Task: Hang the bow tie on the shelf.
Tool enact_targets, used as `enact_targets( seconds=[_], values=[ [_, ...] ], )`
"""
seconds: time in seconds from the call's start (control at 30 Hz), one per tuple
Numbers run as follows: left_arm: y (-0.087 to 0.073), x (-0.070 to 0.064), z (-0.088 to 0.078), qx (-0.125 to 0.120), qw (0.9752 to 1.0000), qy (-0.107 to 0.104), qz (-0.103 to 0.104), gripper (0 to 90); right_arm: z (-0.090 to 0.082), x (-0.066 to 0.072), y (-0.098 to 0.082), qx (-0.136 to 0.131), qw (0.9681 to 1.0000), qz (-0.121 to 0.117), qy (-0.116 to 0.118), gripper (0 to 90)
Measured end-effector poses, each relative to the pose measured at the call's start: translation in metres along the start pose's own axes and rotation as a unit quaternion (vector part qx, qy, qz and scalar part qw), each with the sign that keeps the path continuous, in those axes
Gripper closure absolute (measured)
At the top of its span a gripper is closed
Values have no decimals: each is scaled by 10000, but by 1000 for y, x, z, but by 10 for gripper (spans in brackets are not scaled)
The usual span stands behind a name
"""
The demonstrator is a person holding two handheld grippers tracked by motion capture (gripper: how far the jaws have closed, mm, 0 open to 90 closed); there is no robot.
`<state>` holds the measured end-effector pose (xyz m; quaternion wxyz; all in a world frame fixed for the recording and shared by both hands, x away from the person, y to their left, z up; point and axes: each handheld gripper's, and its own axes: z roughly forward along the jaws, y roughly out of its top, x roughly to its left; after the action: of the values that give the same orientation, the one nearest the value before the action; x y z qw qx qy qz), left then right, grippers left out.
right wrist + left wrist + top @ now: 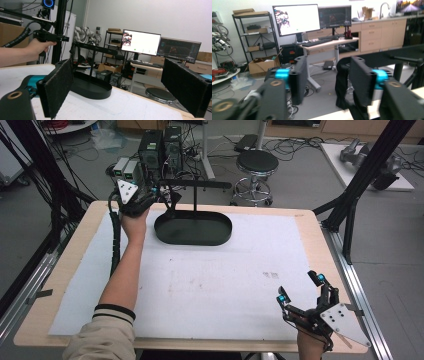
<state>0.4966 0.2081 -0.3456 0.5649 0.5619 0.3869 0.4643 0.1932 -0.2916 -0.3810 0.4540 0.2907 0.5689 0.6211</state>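
Reach is being decided here by the left gripper [154, 194], which is being held at the far left of the bench [60, 275], right at the left end of the black crossbar [200, 184] of a stand. The stand is being carried by a black oval tray [220, 239] sitting at the far edge of the white sheet [225, 285]. The crossbar's long axis is being seen running left to right across the bench, so its near tip is being faced almost end-on by this gripper. In the left gripper view the gripper [327, 75] is being shown with its jaws apart at a middling width and nothing pressed between the pads. A dark hanging piece [342, 85] is being framed just beyond them, slightly to the right of the gap; what it is cannot be told. It is being seen below the bar's left end, over the tray.

The right gripper [300, 286] is being kept wide, with nothing in it, at the near right corner, well apart from the stand. Any coming move at the bar is therefore being judged as one for the left hand.
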Motion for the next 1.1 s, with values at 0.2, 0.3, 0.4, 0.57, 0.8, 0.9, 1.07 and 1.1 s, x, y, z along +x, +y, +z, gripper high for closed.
enact_targets(
  seconds=[0.2,0.3,0.4,0.57,0.8,0.9,1.07,1.1],
  values=[
    [17,7,-33,4,9991,-182,-388,248,0,0,1,-41,10000,25,4,100],
    [27,9,-55,-74,9989,-215,-416,222,0,0,-1,-31,10000,22,-19,100],
    [33,9,-81,-123,9984,-248,-500,198,-1,-1,-3,4,10000,35,-46,100],
    [42,2,-133,-294,9986,-226,-386,197,-2,-5,-5,50,9999,124,-93,100],
    [40,2,-198,-246,9994,-38,-227,119,-6,-12,-9,117,9995,207,-210,100],
    [34,6,-223,-179,9995,15,-273,98,-8,-14,-12,146,9993,229,-252,100],
    [22,19,-258,-204,9992,76,-349,67,-9,-18,-17,175,9986,428,-274,100],
    [20,21,-263,-191,9993,66,-304,67,-9,-18,-18,177,9983,477,-271,100]
  ],
)
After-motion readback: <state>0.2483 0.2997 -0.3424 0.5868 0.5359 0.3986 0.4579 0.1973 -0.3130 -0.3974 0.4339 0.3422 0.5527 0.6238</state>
